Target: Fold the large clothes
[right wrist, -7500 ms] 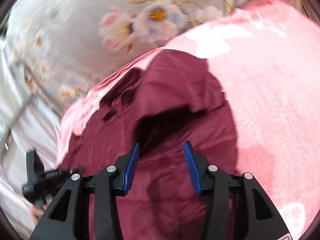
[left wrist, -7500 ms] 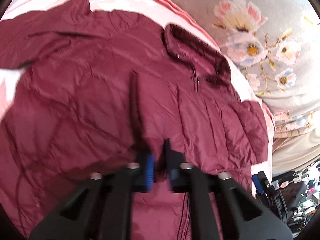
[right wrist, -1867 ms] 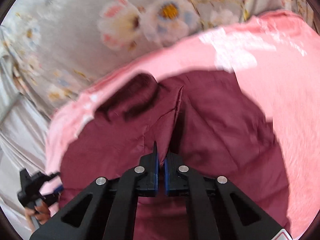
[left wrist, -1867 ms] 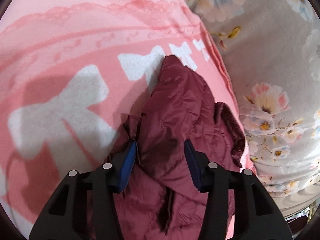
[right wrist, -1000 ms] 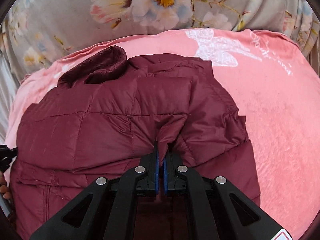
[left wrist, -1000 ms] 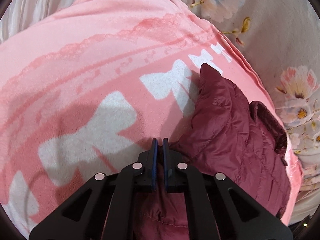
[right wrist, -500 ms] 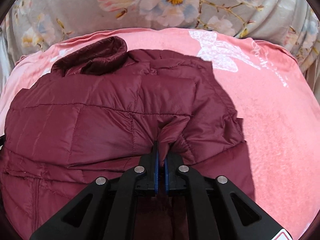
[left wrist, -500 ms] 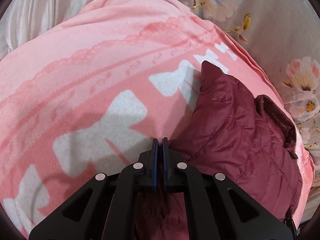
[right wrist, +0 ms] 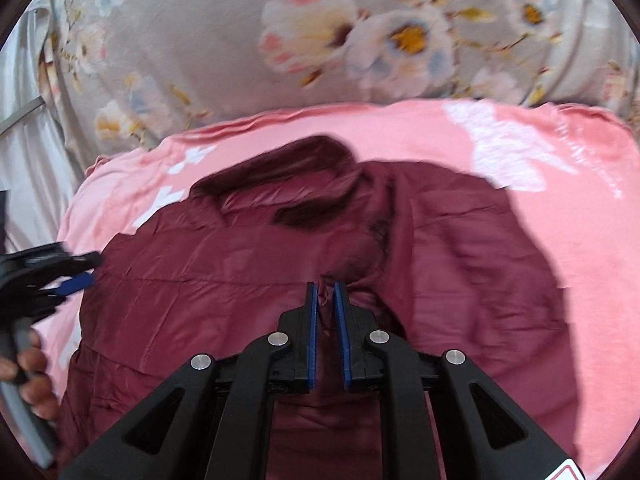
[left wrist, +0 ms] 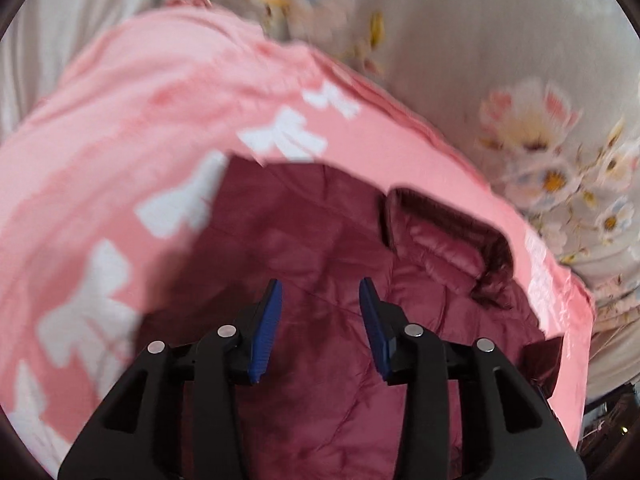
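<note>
Maroon quilted puffer jacket (left wrist: 332, 248) lies spread on the pink fleece blanket with white bow prints (left wrist: 120, 128), which covers the bed. Grey floral bedsheet (right wrist: 320, 40) shows past the blanket's far edge.

My left claw (left wrist: 320, 300): jaws have just been opening and now stand apart, released. Nothing sits between the blue ribbed pads (left wrist: 267, 328); the jacket's smooth panel lies below and beyond them, apart from the pads. From this claw the jacket fills the lower middle of the view, its dark plush collar (left wrist: 452, 240) ahead and to the right, near the blanket's edge. View is blurred with motion.

My right claw (right wrist: 324, 292): jaws have just been opening a little, and only a narrow slot shows between the blue pads. A raised pucker of the jacket's fabric stands at the tips, running into the slot. Whether the pads still press on it, I cannot tell. From here the jacket stretches wide to both sides, collar (right wrist: 280, 176) straight ahead at the far side, toward the floral sheet.

In the right view my left claw (right wrist: 72, 272) shows at the left border, over the jacket's left edge, with fingers (right wrist: 36, 384) of my hand wrapped on its grey handle below.
</note>
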### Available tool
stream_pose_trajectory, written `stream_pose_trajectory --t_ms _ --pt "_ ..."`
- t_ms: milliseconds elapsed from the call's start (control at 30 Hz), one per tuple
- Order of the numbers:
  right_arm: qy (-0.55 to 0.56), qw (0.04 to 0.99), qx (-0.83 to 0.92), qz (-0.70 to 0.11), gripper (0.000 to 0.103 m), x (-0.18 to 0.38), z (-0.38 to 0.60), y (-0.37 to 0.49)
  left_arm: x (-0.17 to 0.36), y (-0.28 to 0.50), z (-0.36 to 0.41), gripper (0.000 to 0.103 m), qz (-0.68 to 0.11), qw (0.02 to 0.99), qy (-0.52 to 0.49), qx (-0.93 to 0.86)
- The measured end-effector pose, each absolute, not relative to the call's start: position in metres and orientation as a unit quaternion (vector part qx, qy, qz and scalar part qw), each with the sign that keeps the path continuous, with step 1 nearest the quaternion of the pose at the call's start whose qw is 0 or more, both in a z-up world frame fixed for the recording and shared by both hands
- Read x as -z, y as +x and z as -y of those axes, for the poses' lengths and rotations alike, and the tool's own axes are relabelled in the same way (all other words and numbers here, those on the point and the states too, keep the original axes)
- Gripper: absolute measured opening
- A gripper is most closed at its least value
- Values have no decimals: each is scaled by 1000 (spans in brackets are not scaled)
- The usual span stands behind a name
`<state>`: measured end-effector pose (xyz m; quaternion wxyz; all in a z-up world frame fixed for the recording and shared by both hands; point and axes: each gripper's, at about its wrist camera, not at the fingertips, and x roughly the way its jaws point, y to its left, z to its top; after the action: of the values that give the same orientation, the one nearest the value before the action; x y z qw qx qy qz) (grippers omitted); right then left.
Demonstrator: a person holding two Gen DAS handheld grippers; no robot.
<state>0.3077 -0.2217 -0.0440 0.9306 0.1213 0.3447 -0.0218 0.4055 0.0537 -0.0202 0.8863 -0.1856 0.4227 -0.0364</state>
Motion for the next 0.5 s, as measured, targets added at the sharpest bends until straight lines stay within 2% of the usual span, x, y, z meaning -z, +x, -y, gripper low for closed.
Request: stream_pose_trajectory --t_ms 67,167,367,467,500 --pt "110 923 15 -368 13 57 212 312 40 410 -42 37 -446 881 -156 25" --pt "90 916 11 -391 12 72 205 304 63 401 -36 30 -461 880 -109 24" --pt "114 916 17 -383 10 69 233 258 69 372 -46 19 -457 886 -67 42" --pt "161 916 44 -365 17 59 270 230 70 369 -50 19 -454 887 -68 48" --pt "171 918 64 -352 22 53 284 217 70 368 -51 19 -452 888 -69 48"
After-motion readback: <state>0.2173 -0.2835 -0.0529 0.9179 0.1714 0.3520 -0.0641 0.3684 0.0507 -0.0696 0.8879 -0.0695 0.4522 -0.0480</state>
